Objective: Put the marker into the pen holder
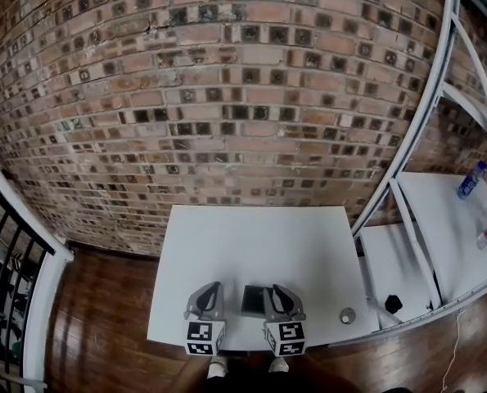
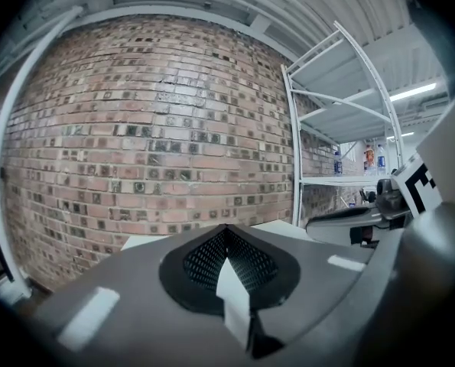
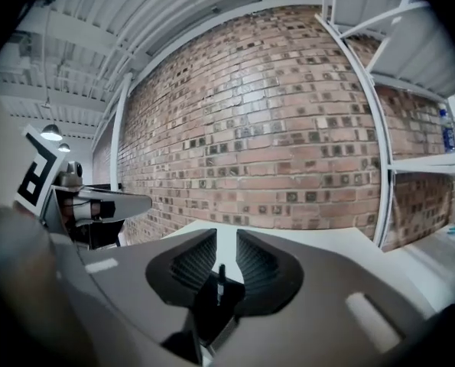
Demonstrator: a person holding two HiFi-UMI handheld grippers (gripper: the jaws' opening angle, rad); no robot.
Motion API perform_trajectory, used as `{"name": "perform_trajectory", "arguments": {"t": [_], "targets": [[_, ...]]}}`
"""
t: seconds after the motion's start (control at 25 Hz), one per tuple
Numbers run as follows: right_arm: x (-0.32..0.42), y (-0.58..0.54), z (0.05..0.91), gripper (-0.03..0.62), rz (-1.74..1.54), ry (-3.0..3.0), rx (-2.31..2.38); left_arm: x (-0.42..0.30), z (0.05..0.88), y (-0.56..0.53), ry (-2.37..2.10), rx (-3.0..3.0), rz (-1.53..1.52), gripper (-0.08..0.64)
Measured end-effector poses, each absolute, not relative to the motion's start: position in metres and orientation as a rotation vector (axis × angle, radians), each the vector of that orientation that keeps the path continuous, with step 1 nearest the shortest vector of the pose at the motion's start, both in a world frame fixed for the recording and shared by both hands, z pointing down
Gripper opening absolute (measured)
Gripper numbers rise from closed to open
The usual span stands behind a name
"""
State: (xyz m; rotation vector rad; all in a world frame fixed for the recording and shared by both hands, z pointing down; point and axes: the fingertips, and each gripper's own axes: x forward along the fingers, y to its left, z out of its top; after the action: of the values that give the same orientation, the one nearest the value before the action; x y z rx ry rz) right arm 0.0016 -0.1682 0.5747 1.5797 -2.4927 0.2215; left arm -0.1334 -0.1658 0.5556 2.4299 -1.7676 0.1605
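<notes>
One thin black marker [image 3: 220,281] stands vertical in the dark square pen holder [image 1: 254,300] at the white counter's [image 1: 251,236] near edge, between the right tool's [image 3: 226,231] released jaws; the left tool [image 2: 225,229] is clenched, empty.

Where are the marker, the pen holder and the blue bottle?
marker [image 3: 219,284]: right gripper view, on its thin dark shaft.
pen holder [image 1: 252,300]: head view, on its dark body between the two grippers.
blue bottle [image 1: 472,180]: head view, on the middle of its body, on the white shelf.
</notes>
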Motion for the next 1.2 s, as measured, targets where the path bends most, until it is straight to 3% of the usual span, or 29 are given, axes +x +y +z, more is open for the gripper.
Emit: {"name": "perform_trajectory", "arguments": {"t": [0.16,0.48,1.2], "targets": [[0.026,-0.173,0.554,0.002,0.155,-2.471,1.679,-0.121,0.555,-0.164,-1.755,2.449,0.155,0.014],[0.062,-0.176,0.529,0.002,0.079,-2.454,1.776,-0.105,0.546,-0.163,-1.752,2.487,0.163,0.014],[0.049,-0.164,0.52,0.002,0.003,-2.522,1.724,-0.104,0.546,-0.154,-1.774,2.472,0.174,0.014]]}}
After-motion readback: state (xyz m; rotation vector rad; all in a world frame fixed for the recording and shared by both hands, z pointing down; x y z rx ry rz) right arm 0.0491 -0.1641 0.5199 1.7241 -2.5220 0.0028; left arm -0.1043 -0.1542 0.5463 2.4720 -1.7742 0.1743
